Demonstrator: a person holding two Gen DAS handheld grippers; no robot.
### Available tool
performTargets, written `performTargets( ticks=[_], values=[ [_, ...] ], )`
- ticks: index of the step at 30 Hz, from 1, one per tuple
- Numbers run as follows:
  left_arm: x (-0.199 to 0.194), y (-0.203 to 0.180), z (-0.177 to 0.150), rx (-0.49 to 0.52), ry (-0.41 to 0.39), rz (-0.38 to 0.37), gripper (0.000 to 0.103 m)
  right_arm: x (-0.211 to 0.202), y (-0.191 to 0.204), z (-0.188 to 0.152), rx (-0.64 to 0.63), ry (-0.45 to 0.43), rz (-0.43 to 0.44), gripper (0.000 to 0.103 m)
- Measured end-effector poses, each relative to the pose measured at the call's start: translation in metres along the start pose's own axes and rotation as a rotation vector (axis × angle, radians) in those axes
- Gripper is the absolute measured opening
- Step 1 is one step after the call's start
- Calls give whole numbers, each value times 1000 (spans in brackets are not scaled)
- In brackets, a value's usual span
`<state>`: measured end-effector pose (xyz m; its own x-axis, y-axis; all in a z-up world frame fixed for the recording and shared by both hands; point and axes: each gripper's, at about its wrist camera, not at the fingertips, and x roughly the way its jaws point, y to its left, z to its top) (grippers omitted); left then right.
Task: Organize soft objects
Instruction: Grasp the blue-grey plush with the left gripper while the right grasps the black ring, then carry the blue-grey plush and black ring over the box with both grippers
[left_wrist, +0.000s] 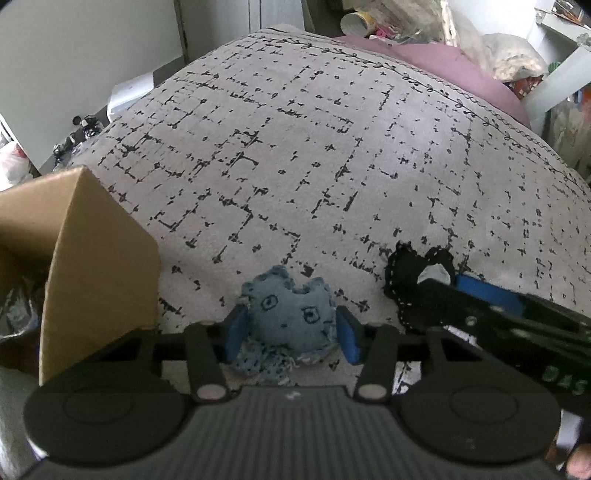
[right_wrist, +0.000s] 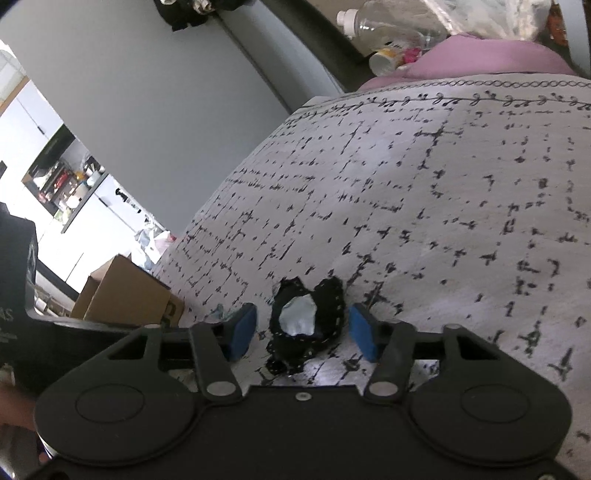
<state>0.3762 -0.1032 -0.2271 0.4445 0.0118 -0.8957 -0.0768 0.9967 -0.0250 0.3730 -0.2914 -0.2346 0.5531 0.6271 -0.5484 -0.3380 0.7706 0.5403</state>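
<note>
A small blue stuffed toy with drawn eyes lies on the grey patterned bedspread. My left gripper has a blue pad touching each side of it and is shut on it. A black stuffed toy with a grey patch lies to the right; it also shows in the left wrist view. My right gripper is open around the black toy, its pads a little apart from it. The right gripper also shows in the left wrist view.
An open cardboard box stands at the bed's left edge, close to the left gripper; it also shows in the right wrist view. A pink pillow lies at the far end of the bed. Bottles and clutter sit beyond it.
</note>
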Motion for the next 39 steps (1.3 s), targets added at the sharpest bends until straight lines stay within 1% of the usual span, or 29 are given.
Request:
performTargets(
  ticks=[1, 2, 3, 4, 6, 11, 12, 15, 17, 20, 22, 23, 24, 25, 26, 28, 32, 34, 35, 36, 37, 39],
  values=[
    [-1, -1, 0, 3, -2, -8, 46, 1, 1, -1, -4, 3, -2, 39],
    [-2, -1, -1, 5, -3, -19, 46, 1, 0, -2, -4, 8, -4, 25],
    [-3, -2, -1, 6, -5, -27, 45, 2, -1, -2, 3, 14, -5, 21],
    [-5, -3, -2, 5, -4, -33, 44, 1, -3, -2, 20, 16, 0, 20],
    [-9, -3, -3, 4, -3, -46, 44, -4, -4, -4, 30, 6, -1, 11],
    [-28, -5, -7, -4, -29, -71, 44, -22, 1, -3, 47, -26, -7, 6],
    [-34, -6, -9, -5, -38, -77, 44, -25, 3, -3, 47, -34, -7, 3],
    [-52, -8, -14, 1, -67, -101, 44, -38, 8, -4, 46, -58, -13, 2],
    [-62, -9, -18, 5, -80, -111, 44, -46, 13, -5, 41, -73, -20, 0],
    [-75, -8, -24, 9, -95, -119, 44, -52, 20, -4, 23, -77, -33, 0],
    [-82, -6, -26, 8, -111, -120, 44, -49, 21, -2, 25, -67, -46, 5],
    [-86, -4, -27, 6, -119, -123, 44, -48, 21, -1, 30, -65, -64, 12],
    [-89, -3, -27, 4, -122, -125, 44, -46, 21, -1, 34, -64, -81, 32],
    [-91, -1, -28, 2, -125, -126, 44, -43, 20, 0, 44, -65, -95, 44],
    [-93, 1, -28, 1, -128, -125, 44, -43, 19, -1, 48, -75, -106, 59],
    [-97, 4, -30, 1, -139, -115, 44, -38, 20, -1, 42, -83, -122, 60],
    [-104, 16, -30, -25, -148, -114, 44, -13, 19, 1, 45, -25, -151, 60],
    [-109, 22, -30, -33, -161, -113, 44, -2, 23, -2, 27, -5, -175, 60],
    [-111, 26, -29, -40, -168, -114, 44, 0, 26, -4, 11, -7, -182, 57],
    [-113, 29, -29, -47, -172, -116, 44, 3, 30, -5, -10, -1, -190, 36],
    [-114, 32, -28, -56, -177, -120, 44, 10, 33, -6, -23, 37, -173, 21],
    [-116, 37, -27, -64, -182, -124, 44, 10, 34, -6, -9, 37, -161, 19]
  ],
)
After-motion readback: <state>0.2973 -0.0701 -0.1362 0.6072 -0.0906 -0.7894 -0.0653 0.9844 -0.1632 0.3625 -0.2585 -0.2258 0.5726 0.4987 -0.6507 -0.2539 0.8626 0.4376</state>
